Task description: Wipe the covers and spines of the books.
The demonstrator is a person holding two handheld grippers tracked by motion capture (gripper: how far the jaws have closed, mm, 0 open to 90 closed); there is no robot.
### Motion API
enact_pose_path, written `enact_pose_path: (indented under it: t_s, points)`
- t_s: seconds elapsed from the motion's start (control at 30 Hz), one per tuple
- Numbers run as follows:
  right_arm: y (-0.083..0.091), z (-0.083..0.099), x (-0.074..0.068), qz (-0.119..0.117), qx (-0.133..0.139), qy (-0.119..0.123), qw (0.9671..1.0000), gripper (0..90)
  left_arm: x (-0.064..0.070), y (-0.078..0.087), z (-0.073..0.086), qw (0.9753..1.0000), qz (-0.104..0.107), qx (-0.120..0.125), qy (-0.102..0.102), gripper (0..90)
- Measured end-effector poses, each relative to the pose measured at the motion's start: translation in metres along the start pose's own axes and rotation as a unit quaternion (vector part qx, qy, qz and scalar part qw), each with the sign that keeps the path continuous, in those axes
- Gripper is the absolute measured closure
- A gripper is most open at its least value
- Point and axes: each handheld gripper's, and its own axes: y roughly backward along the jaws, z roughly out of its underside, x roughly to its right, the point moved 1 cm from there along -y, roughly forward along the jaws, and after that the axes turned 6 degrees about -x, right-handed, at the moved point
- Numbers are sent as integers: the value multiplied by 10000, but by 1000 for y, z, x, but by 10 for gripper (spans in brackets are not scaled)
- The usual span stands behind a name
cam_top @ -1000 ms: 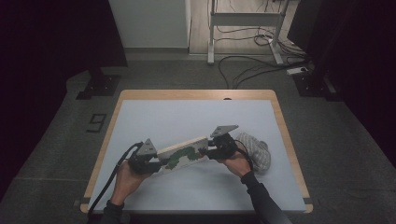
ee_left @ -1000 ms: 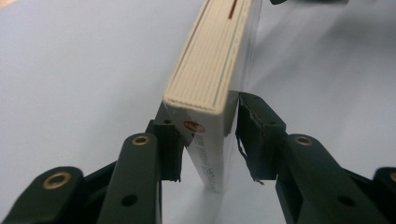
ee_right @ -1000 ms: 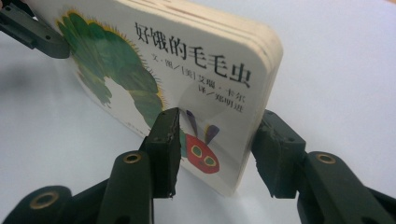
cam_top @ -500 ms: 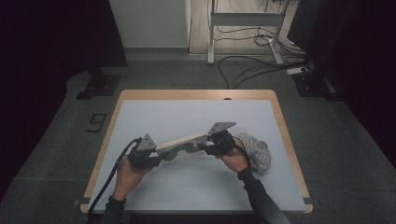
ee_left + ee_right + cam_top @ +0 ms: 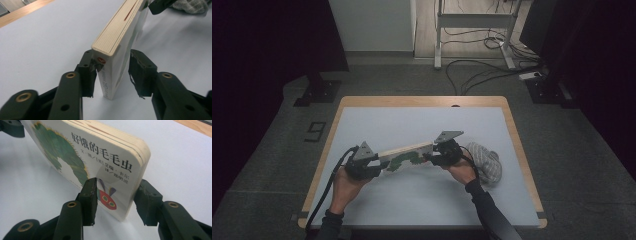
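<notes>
A thick board book (image 5: pixel 406 150) with a green caterpillar on its white cover (image 5: pixel 100 152) is propped on its long edge, tilted, between my two grippers. My left gripper (image 5: pixel 381 161) straddles the spine end (image 5: pixel 120 37). One pad touches the book, and a gap shows at the other pad, so this gripper (image 5: pixel 112 72) is open. My right gripper (image 5: pixel 430 156) holds the other end. It (image 5: pixel 116 195) is shut on the book, one jaw across the cover and the other against the back. The book's lower corner sits close to the table.
A crumpled grey-white cloth (image 5: pixel 484 161) lies just right of my right hand. The pale table top has a wooden rim (image 5: pixel 422 101). Beyond it the floor holds cables and a dark stand base (image 5: pixel 317 92).
Both grippers and the book have shifted slightly away from the person. The book keeps its tilt between them.
</notes>
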Motion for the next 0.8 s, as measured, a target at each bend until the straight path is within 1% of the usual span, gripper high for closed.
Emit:
enact_pose_path:
  t_s: [0.17, 0.27, 0.4, 0.5, 0.7, 0.8]
  points:
    - [0, -1, 0, -4, -21, 9, 10000, 536, 0, -1, 0, 10000, -40, -2, 24, 625]
    - [1, 0, 1, -21, -49, -2, 10000, 529, 0, -1, 0, 10000, -37, 7, 21, 626]
    - [5, 0, 1, 24, -24, -38, 10000, 465, -1, -1, 0, 10000, -55, 13, -8, 628]
    - [11, 2, 2, 79, -53, -43, 9999, 415, -1, -2, 0, 10000, -56, 30, -6, 627]
    - [29, 10, 7, 177, -76, -93, 9998, 282, -1, -2, 0, 10000, -52, 38, -12, 627]
    - [39, 15, 12, 312, -102, -118, 9994, 234, -1, -2, 0, 10000, -43, 45, 1, 627]
